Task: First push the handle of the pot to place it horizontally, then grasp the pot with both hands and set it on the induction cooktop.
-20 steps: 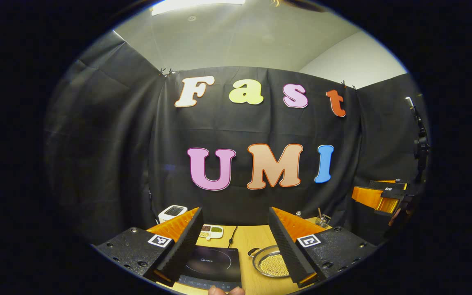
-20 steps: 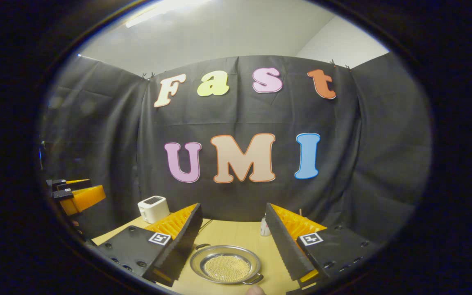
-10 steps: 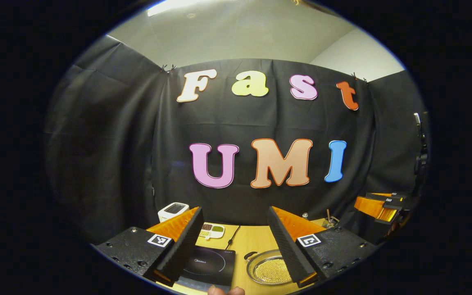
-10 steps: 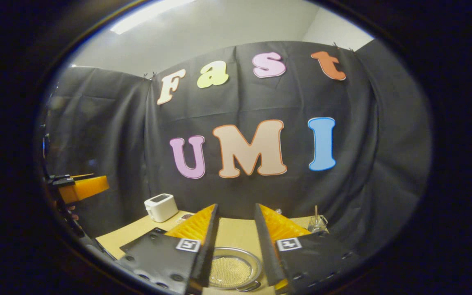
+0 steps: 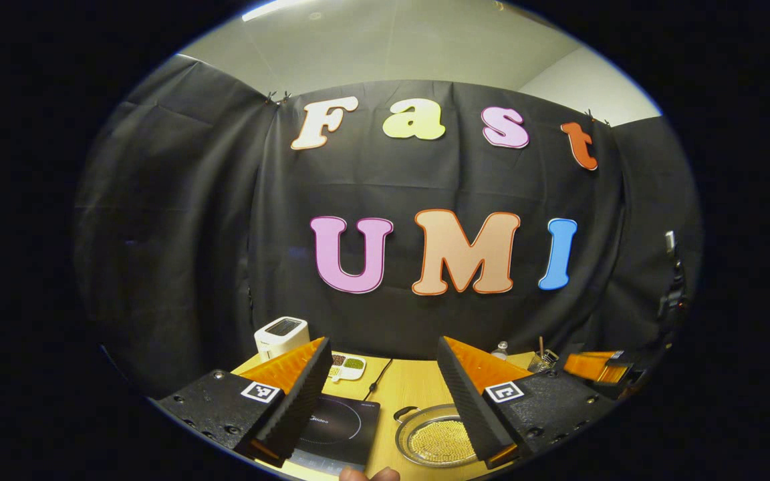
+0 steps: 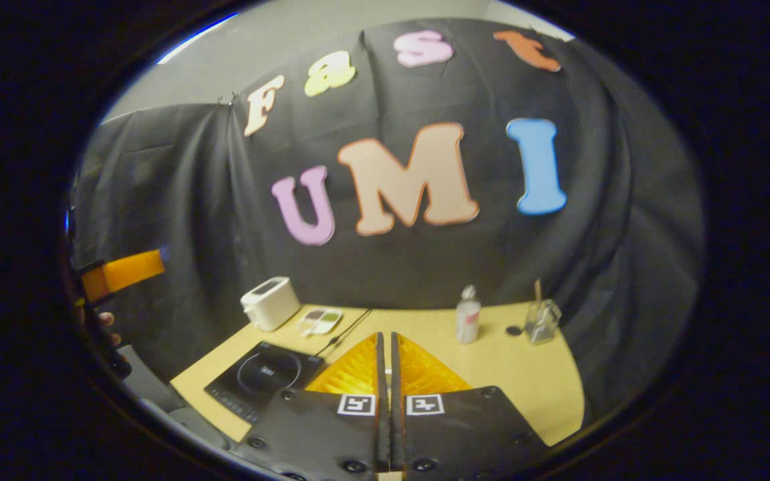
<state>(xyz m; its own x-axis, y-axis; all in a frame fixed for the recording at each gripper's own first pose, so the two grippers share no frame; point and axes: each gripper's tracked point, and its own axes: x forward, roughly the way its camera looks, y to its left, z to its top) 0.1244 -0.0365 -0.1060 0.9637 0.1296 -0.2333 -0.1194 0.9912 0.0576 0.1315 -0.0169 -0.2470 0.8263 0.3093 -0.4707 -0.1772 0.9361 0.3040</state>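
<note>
Left gripper view puts the desk [image 5: 412, 387] low in front of you, a pale wooden top running back to the black cloth wall. On it, toward your left, lies the flat black cooktop [image 5: 338, 431], its cable trailing back across the wood. Just right of the cooktop, apart from it, sits the pot [image 5: 435, 441], a shallow metal pan holding small yellow grains, with one dark loop handle [image 5: 406, 412] showing on its far left rim; its right side is hidden behind your claw's finger. At the back left stands a white toaster [image 5: 281, 336], and beside it a small white dish [image 5: 348, 365] with divided portions. Your left claw [image 5: 381, 394] is released, fingers spread wide and holding nothing, raised over the near edge of the desk. At the far right your right claw [image 5: 595, 366] shows, lower than the wall letters.

Right gripper view shows your right claw [image 6: 385, 374] clenched, the fingers nearly touching with nothing between them. Beyond it stand a small bottle [image 6: 468, 323] and a glass jar [image 6: 542, 321] with a stick in it.
</note>
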